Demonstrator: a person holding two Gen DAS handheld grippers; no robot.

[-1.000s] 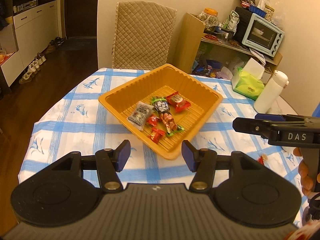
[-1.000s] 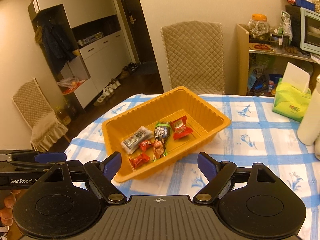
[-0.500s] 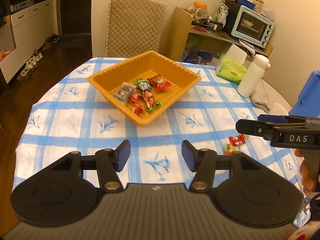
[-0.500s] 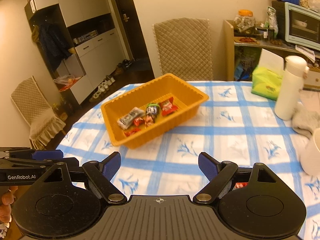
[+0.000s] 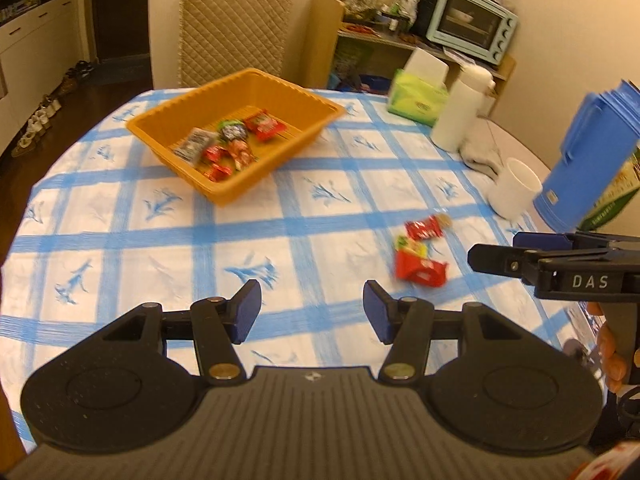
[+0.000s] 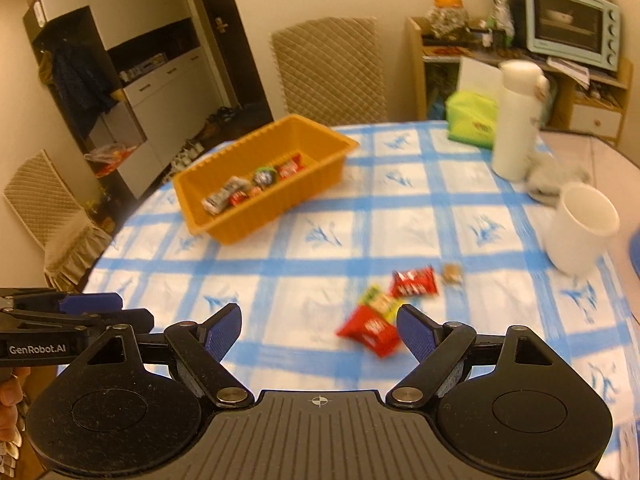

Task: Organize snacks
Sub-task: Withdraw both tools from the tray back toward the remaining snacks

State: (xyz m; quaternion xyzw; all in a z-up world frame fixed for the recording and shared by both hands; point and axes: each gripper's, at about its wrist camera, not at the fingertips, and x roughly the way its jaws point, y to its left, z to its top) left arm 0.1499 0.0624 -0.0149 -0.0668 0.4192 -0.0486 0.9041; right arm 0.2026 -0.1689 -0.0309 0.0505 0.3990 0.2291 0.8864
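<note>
An orange tray (image 5: 240, 194) (image 6: 256, 220) sits far left on the checked tablecloth and holds several wrapped snacks (image 5: 234, 142) (image 6: 252, 188). Loose snacks lie on the cloth: a large red packet (image 5: 420, 270) (image 6: 370, 330), a green-yellow one (image 5: 408, 246) (image 6: 378, 300), a small red one (image 5: 424, 228) (image 6: 414, 282) and a brown candy (image 6: 452, 272). My left gripper (image 5: 312, 312) is open and empty, left of the loose snacks. My right gripper (image 6: 318, 332) is open and empty, the large red packet just beside its right finger; in the left wrist view it shows at the right edge (image 5: 520, 258).
A white mug (image 5: 516, 188) (image 6: 582, 228), a white flask (image 5: 460, 108) (image 6: 516, 120), a grey cloth (image 6: 556, 176), a green tissue box (image 5: 418, 98) and a blue jug (image 5: 592, 156) stand at the table's right. A quilted chair (image 5: 234, 28) stands behind the table.
Both grippers have pulled back from the tray and swung right. The loose snacks on the cloth have come into view close in front of the right gripper.
</note>
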